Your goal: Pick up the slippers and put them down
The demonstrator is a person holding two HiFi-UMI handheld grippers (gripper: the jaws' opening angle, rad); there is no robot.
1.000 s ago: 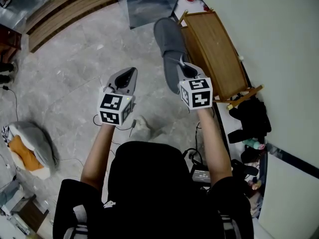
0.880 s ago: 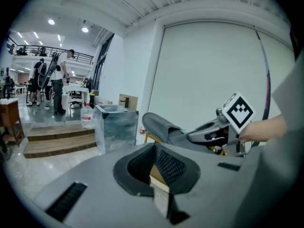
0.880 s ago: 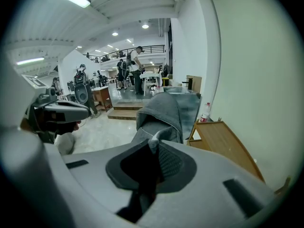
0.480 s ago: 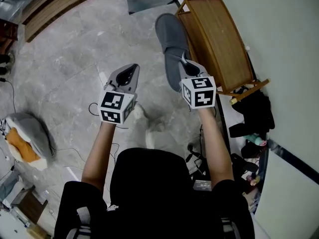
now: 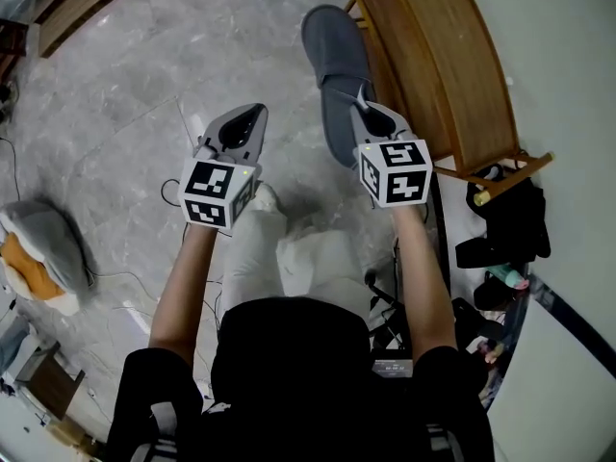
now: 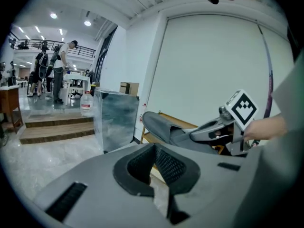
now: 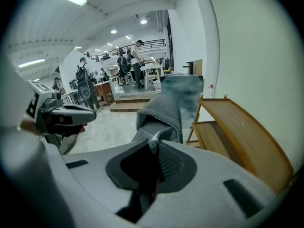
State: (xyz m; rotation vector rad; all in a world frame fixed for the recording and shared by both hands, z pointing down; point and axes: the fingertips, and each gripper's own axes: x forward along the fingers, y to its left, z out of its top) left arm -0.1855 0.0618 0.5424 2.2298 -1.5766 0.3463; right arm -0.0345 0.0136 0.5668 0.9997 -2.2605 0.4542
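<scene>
A grey slipper [image 5: 335, 56] hangs over the stone floor, toe pointing away from me. My right gripper [image 5: 358, 102] is shut on its heel rim. In the right gripper view the slipper [image 7: 160, 112] rises straight out of the jaws of the right gripper [image 7: 153, 146]. My left gripper [image 5: 256, 114] is level with it on the left, shut, with nothing between its pads. The left gripper view shows its own jaws together at the left gripper [image 6: 156, 167], and the slipper [image 6: 164, 126] held to the right. I see no second slipper.
A wooden rack [image 5: 433, 65] stands against the white wall just right of the slipper. Black bags [image 5: 500, 224] and cables lie at its near end. A grey and orange bundle [image 5: 38, 253] lies at far left. A metal-clad box [image 6: 114, 120] and steps stand ahead.
Both grippers have sunk toward the floor together, the right one keeping hold of the slipper. The person has crouched; pale trouser knees now show under the arms.
</scene>
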